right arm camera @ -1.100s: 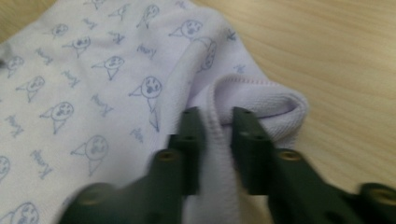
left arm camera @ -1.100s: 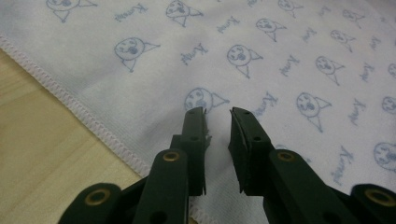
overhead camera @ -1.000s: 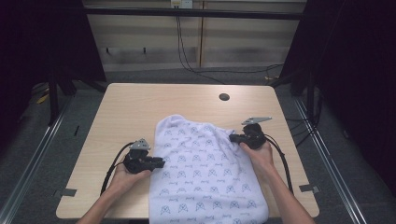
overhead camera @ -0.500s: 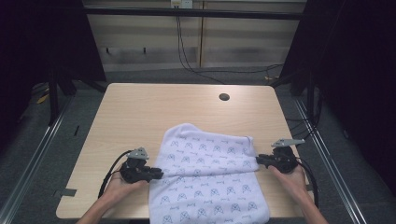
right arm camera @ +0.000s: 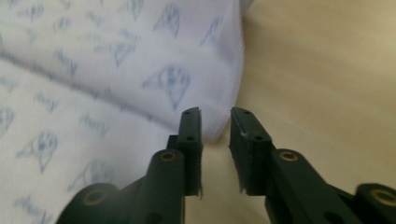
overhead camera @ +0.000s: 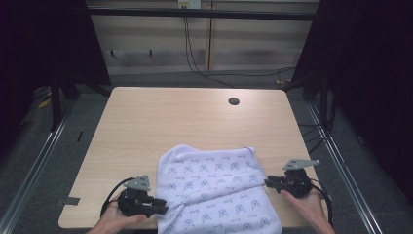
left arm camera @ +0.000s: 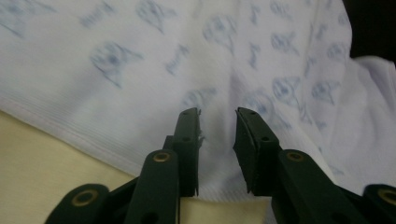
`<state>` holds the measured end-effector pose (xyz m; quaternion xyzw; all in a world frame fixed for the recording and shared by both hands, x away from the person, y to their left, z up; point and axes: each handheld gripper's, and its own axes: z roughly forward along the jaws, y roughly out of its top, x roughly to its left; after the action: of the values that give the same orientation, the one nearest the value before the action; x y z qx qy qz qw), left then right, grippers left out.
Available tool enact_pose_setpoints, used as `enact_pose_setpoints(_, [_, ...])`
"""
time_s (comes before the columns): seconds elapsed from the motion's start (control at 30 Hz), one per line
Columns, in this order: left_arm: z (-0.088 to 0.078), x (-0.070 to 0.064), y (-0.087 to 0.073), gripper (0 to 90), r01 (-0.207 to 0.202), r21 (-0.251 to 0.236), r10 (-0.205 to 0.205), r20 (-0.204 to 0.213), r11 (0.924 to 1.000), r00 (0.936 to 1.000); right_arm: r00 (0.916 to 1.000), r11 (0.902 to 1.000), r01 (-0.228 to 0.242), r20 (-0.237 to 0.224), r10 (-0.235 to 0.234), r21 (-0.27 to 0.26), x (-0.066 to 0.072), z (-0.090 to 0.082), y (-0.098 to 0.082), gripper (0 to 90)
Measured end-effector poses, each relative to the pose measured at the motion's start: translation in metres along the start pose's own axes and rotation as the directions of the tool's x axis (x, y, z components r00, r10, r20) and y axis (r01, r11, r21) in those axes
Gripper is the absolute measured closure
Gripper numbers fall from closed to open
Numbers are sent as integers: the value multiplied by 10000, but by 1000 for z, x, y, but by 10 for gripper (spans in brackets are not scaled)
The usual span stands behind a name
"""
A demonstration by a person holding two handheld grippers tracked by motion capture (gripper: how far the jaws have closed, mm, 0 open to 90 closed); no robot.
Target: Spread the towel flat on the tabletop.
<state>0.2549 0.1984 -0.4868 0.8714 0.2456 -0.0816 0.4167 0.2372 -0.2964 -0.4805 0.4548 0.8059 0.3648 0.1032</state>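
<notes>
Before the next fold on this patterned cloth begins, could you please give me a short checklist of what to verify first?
1. Left tongs free of the cloth: ok; jaws have just been opening, a gap shows, nothing pinched.
2. Right tongs free: ok; jaws have just been opening, cloth edge lies just beyond the tips.
3. Cloth lies flat: not ok; a crease runs across it.
4. Cloth wholly on the table: not ok; its near edge overhangs.
5. Space beyond the cloth: ok.

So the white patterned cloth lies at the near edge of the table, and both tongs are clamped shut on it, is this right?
Not quite. The cloth lies there, but both gripper views show the left tongs and right tongs open, jaws apart, having just been opening, no fabric pinched.
</notes>
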Motion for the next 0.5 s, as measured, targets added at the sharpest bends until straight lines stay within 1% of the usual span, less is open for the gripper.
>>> enact_pose_setpoints(0.03, [-2, 8, 6, 703, 116, -279, -127, -388, 9995, 9992, 9999, 9997, -7, 108, 10, -258, -3, 1, 8, 679])
enact_pose_setpoints(0.07, [-4, 15, 11, 709, 143, -469, -174, -661, 9988, 9977, 9999, 9990, 41, 129, -36, -452, -6, 3, 17, 662])
enact_pose_setpoints(0.1, [-5, 29, 19, 719, 271, -762, -351, -1065, 9967, 9937, 9999, 9985, 39, 155, -31, -549, -8, 5, 24, 656])
enact_pose_setpoints(0.13, [-5, 38, 24, 725, 392, -1011, -528, -1360, 9941, 9893, 9998, 9968, 107, 193, -92, -788, -11, 10, 38, 648])
enact_pose_setpoints(0.17, [-5, 50, 30, 740, 701, -1309, -904, -1567, 9889, 9835, 9997, 9958, 154, 194, -137, -907, -13, 13, 46, 641])
enact_pose_setpoints(0.2, [-3, 68, 39, 751, 942, -1592, -1244, -1920, 9827, 9735, 9996, 9945, 183, 225, -160, -1033, -16, 18, 57, 637])
enact_pose_setpoints(0.23, [-2, 79, 44, 764, 996, -1695, -1372, -2272, 9805, 9641, 9997, 9928, 188, 205, -165, -1185, -19, 27, 73, 637])
enact_pose_setpoints(0.27, [0, 87, 47, 772, 1161, -1832, -1589, -2401, 9762, 9577, 9997, 9917, 183, 190, -161, -1273, -21, 33, 82, 634])
enact_pose_setpoints(0.3, [3, 97, 50, 774, 1447, -2035, -1931, -2427, 9683, 9507, 9996, 9916, 224, 204, -199, -1276, -22, 37, 89, 630])
enact_pose_setpoints(0.33, [6, 104, 52, 774, 1668, -2093, -2180, -2528, 9635, 9426, 9997, 9916, 202, 182, -180, -1280, -23, 44, 96, 626])
enact_pose_setpoints(0.37, [8, 108, 52, 763, 1717, -2156, -2253, -2556, 9613, 9402, 9996, 9926, 205, 199, -182, -1200, -24, 50, 102, 620])
enact_pose_setpoints(0.4, [13, 113, 52, 751, 1944, -2095, -2443, -2478, 9583, 9375, 9995, 9935, 236, 247, -210, -1114, -25, 55, 105, 615])
enact_pose_setpoints(0.43, [17, 115, 52, 713, 2008, -1953, -2479, -2589, 9600, 9335, 9996, 9956, 210, 181, -194, -912, -25, 63, 108, 607])
enact_pose_setpoints(0.47, [20, 114, 52, 694, 1925, -1813, -2374, -2723, 9644, 9325, 9998, 9966, 177, 148, -166, -805, -26, 69, 109, 602])
enact_pose_setpoints(0.5, [23, 113, 53, 690, 1830, -1631, -2233, -2801, 9695, 9336, 9998, 9973, 159, 108, -152, -719, -26, 73, 109, 598])
